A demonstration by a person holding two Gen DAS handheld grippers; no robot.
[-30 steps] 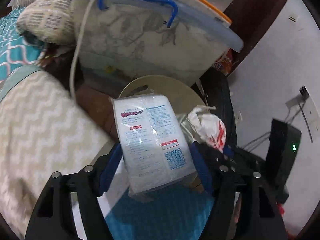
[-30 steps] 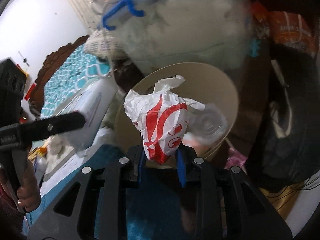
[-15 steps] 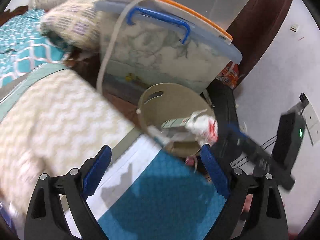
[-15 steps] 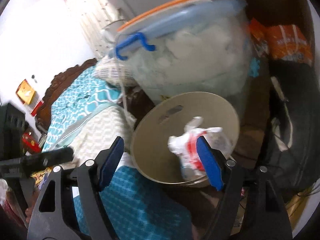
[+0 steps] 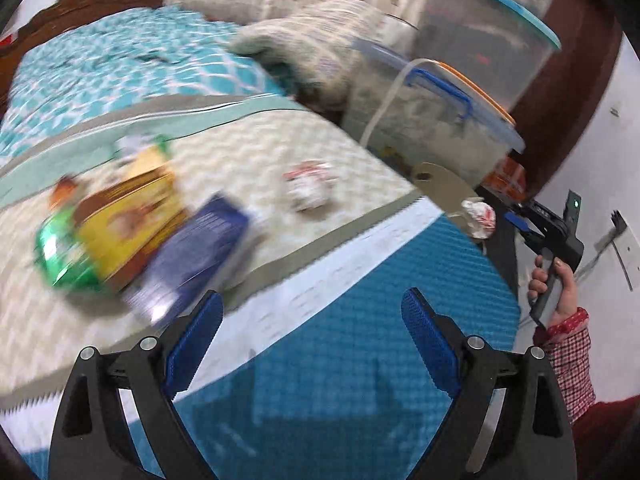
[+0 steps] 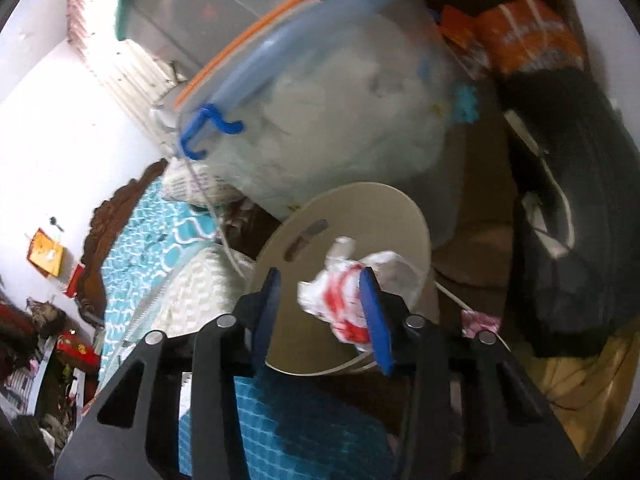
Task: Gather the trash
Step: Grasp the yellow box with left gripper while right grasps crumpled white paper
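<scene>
The left gripper [image 5: 312, 324] stands wide open with nothing between its blue pads, over the teal edge of the bed [image 5: 360, 340]. Ahead of it and to its left, on the cream zigzag cover, lies a blurred heap of trash: a purple box [image 5: 196, 256] nearest the left finger, a yellow box [image 5: 128, 220] behind it, and a green wrapper [image 5: 60, 256] furthest left. Further ahead, nearly centred, sits a small crumpled red-and-white wrapper [image 5: 310, 186], apart from the heap.

The boxes look like thin card: light, fairly stiff across their flat faces, likely to crush if squeezed hard. The purple box would best be taken across its narrow sides, near the end closest to the gripper. The green wrapper looks like slick film, soft and slippery; pinching a bunched fold should hold better than a flat patch. The crumpled wrapper is soft and nearly weightless, so a pinch through its middle should do.

The right gripper [image 6: 324, 312], held by a hand [image 5: 556, 280], hangs over the beige bin [image 6: 400, 208] directly ahead of it. Its jaws are closing, and a crumpled red-and-white plastic bag [image 6: 344, 292] lies between the fingers, against the right pad; whether both pads press on it cannot be told. The bag is limp and clingy, and seems to sit over the bin's mouth.
</scene>
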